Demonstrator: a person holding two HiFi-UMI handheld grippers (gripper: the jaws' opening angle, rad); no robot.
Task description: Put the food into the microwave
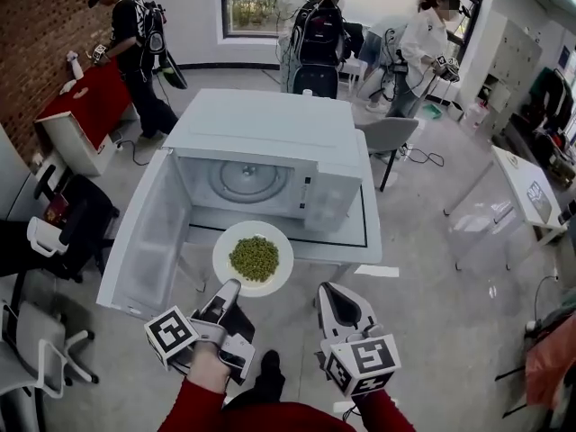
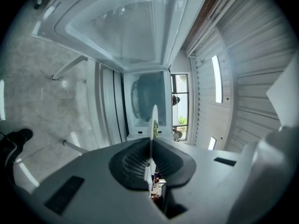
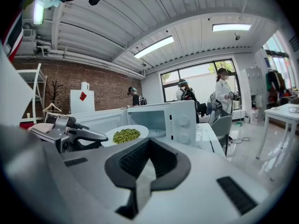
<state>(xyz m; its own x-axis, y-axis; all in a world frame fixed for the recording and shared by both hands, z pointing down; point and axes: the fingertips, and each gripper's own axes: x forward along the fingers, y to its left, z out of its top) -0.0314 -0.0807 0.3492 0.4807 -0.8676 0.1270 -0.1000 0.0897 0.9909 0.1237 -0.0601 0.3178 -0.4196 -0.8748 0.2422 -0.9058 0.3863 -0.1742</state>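
Surroundings. Far left: brick wall [image 1: 40, 25], a red-topped stand [image 1: 90, 102] against it, and beside the stand a person in black [image 1: 130, 34]. Far centre: window [image 1: 252, 7] and a person with a black-and-white backpack [image 1: 315, 25]. Far right: a person in white [image 1: 423, 48] and pale lockers [image 1: 517, 57]. Centre: white worktop [image 1: 373, 241], with a grey chair [image 1: 389, 136] just beyond its right edge. Right: white table [image 1: 522, 187]. Near left: black chair [image 1: 76, 214]. Grey floor [image 1: 432, 313] throughout.
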